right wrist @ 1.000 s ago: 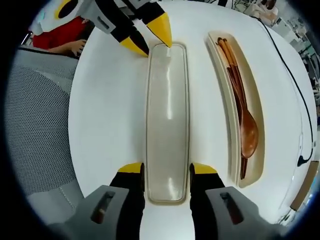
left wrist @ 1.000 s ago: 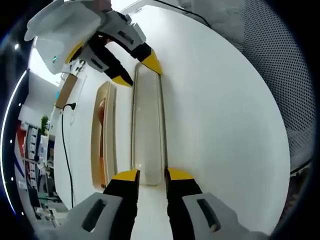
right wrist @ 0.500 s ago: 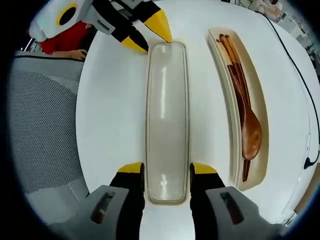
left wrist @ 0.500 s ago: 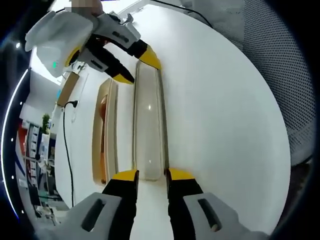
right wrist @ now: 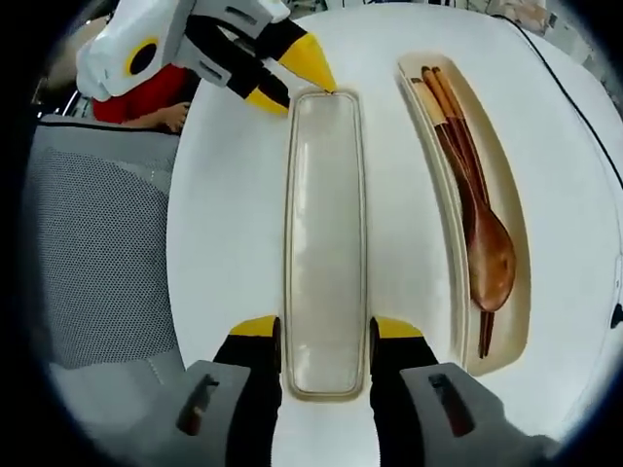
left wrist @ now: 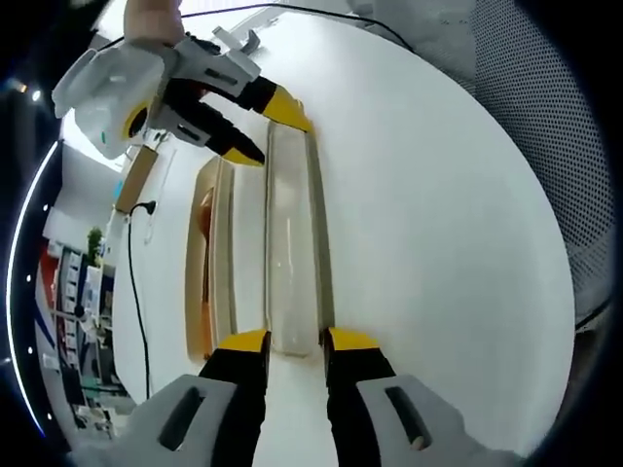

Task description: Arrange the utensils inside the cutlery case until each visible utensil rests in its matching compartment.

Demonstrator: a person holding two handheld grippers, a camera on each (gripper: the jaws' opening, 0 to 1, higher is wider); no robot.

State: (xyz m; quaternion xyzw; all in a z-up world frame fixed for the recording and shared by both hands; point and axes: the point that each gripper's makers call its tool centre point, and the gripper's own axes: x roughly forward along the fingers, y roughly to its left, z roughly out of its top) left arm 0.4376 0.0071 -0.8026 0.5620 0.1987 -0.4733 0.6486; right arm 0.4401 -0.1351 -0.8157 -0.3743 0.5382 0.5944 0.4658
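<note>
Landmark is the translucent lid (right wrist: 325, 233), lying flat on the white round table (right wrist: 224, 214). Right gripper (right wrist: 325, 336) straddles the lid's near end, jaws pressed on its two long edges. Left gripper (left wrist: 295, 342) does the same at the opposite end, yellow tips clamped on the lid's rim; it shows in the right gripper view at the lid's far end (right wrist: 292, 80). Just beside the lid, apart from it, sits the cutlery case (right wrist: 521, 292), open, holding a wooden spoon (right wrist: 490, 263) and chopsticks (right wrist: 450, 117) lying lengthwise together. Beyond the case, a black cable (left wrist: 131, 282) runs across the table. On the lid's other side, a grey mesh chair (right wrist: 107, 253) sits off the table edge.
</note>
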